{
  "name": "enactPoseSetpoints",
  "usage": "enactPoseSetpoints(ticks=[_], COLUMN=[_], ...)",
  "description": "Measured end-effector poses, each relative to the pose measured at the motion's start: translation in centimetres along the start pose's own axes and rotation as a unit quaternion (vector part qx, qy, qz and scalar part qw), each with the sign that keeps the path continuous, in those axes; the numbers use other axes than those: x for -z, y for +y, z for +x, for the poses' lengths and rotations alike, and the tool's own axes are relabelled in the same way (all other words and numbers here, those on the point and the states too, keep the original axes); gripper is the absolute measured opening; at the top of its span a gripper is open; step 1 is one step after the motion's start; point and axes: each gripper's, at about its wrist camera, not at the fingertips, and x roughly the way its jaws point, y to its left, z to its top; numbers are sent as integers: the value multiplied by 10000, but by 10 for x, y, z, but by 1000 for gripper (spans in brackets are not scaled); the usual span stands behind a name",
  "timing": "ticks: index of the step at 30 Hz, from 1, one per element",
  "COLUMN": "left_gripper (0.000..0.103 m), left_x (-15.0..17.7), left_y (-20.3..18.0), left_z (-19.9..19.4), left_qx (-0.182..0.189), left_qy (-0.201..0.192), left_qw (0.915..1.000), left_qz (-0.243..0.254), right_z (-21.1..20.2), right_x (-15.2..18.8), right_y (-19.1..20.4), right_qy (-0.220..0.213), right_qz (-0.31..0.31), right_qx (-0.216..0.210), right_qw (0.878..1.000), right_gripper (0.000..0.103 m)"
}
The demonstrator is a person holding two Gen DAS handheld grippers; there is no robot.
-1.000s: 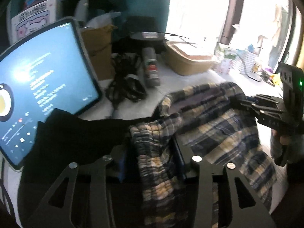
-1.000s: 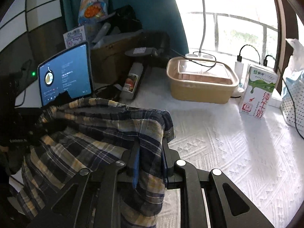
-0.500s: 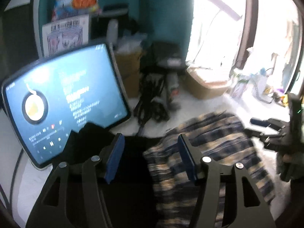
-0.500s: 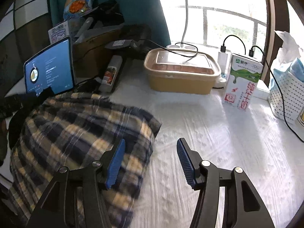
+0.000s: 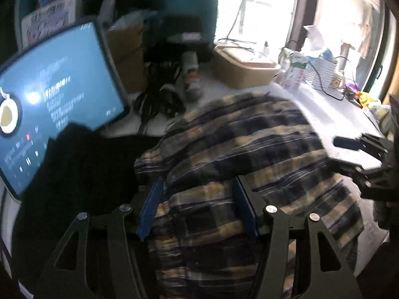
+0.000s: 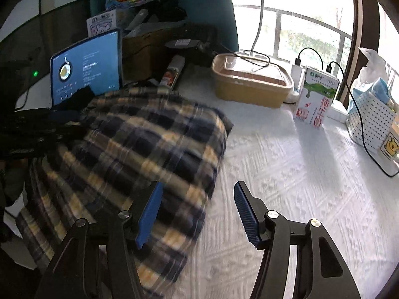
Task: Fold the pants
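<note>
Desk surface was a white textured cover [image 6: 286, 174], window [image 6: 311, 32] behind it throwing hard backlight. Back row held a lit tablet [image 6: 87, 67] propped upright at left, a cardboard box [image 6: 147, 49] beside it, a tan lidded container [image 6: 251, 82] in the middle, a milk carton [image 6: 316, 97] to its right, and a white perforated basket [image 6: 371, 122] at far right with a black cable [image 6: 356, 104] running across it. Teal wall [image 6: 207, 0] behind the clutter.

Plaid pants [image 6: 139, 154], navy and yellow check, lay bunched in a loose mound on the left part of the cover, in front of the tablet, partly over a black cloth [image 5: 82, 164]. Edges were rumpled, not squared; motion blur hid the finer creases.

Right gripper [image 6: 197, 209] had its jaws apart, having just been opening; its left pad sat over the pants' edge, nothing pinched. Left gripper [image 5: 197, 204] also had jaws apart, plaid fabric lying between the pads but not squeezed.
</note>
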Motion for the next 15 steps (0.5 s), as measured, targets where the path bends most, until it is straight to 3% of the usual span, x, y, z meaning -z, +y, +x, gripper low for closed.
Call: enactPoseSetpoints(ticks=[7, 13, 15], left_gripper=[63, 64, 69], left_x=[7, 18, 22], left_y=[8, -13, -20], left_z=[-12, -54, -65], left_qx=[-198, -77, -96], left_qy=[-209, -749, -878], left_qw=[9993, 9971, 9960], left_qz=[-223, -104, -93], right_z=[-8, -26, -33], right_x=[30, 42, 44], right_y=[4, 4, 4], right_qy=[166, 76, 44], right_qz=[94, 189, 209], right_qx=[104, 250, 285], right_qw=[9998, 9995, 9994], right_gripper=[62, 62, 62])
